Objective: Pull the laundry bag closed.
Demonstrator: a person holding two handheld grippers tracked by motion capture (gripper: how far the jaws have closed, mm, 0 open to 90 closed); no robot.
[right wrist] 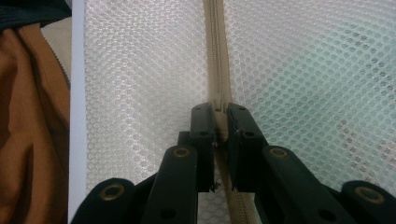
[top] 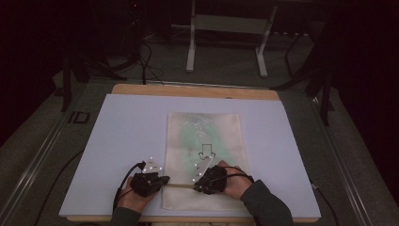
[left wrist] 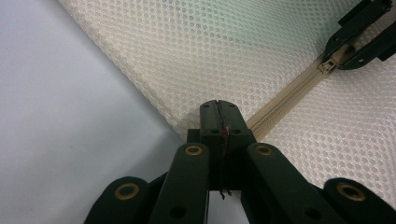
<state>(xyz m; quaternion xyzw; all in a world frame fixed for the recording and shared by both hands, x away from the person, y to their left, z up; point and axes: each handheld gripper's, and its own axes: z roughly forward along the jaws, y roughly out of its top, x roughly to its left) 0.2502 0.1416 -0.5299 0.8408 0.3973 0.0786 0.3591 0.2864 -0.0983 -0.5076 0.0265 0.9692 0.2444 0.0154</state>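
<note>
I see a pale lavender mat (top: 127, 141) covering the wooden table (top: 188, 90). Beyond the table, a white metal stand (top: 226, 28) rests on grey carpet (top: 37, 141), with dark cables (top: 146, 61) trailing beside it.

Mesh bag (top: 204, 141) lies on the table (top: 122, 141).

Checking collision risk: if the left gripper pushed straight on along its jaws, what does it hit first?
Likely the right gripper. The left gripper is shut on the edge of the mesh bag, pointing along the beige zipper, where the right gripper holds the slider. Depth is uncertain.
</note>
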